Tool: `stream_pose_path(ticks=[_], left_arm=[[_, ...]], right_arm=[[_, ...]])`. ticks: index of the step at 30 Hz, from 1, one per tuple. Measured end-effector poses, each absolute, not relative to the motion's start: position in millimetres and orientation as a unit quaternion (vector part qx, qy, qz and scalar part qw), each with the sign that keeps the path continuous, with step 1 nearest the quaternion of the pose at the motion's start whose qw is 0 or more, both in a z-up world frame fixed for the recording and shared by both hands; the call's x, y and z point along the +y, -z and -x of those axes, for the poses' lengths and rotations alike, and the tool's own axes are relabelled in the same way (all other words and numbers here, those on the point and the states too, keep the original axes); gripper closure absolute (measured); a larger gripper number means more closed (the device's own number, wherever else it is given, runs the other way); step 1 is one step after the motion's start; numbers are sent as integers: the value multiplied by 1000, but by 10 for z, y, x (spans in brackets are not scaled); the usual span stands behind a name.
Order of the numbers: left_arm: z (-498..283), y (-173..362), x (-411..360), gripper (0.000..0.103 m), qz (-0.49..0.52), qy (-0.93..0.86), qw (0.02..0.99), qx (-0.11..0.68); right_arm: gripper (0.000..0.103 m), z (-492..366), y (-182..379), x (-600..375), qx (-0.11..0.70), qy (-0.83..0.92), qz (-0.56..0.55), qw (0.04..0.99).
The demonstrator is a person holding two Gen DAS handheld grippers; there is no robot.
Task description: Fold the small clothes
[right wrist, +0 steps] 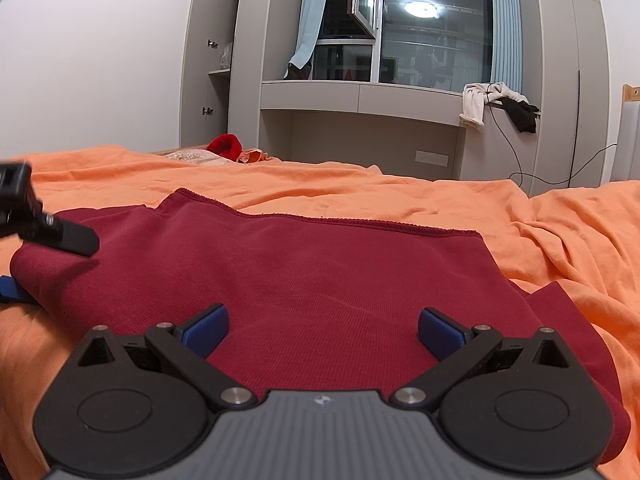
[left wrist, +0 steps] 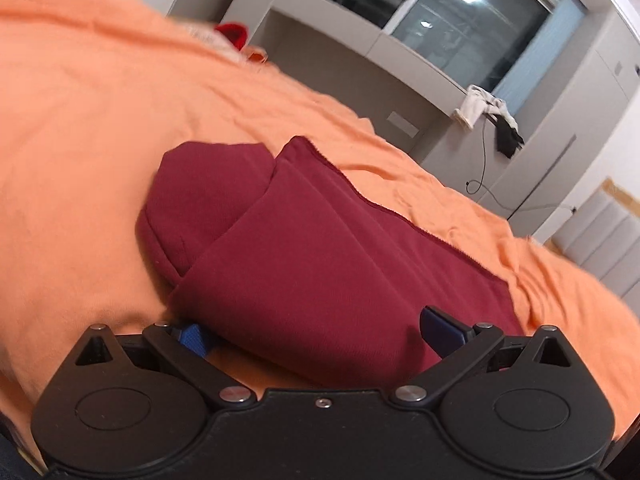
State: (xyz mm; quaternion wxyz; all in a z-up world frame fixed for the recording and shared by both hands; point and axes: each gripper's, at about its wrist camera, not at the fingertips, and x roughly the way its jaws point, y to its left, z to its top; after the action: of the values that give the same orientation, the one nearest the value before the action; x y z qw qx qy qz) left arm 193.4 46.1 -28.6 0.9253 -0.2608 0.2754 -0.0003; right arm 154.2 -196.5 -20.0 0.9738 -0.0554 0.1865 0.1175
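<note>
Your left gripper: spread wide around the dark red cloth edge | your right gripper: spread wide over it | orange sheet below

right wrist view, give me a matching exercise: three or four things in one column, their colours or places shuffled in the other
Things:
1. folded garment
2. bed sheet
3. white cloth
4. left gripper

Descriptions:
A. orange
B. draped over the window ledge
C. dark red
D. at the garment's left edge

Pairs: 1-C, 2-A, 3-B, 4-D
</note>
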Motion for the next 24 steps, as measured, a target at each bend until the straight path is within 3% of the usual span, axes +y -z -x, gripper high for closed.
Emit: stream_pose_path(ticks=[24], left_arm=[[-1853, 292, 420, 1, 251, 3, 931, 264]], right_arm=[[0, -1542, 187, -1993, 185, -117, 56, 974]])
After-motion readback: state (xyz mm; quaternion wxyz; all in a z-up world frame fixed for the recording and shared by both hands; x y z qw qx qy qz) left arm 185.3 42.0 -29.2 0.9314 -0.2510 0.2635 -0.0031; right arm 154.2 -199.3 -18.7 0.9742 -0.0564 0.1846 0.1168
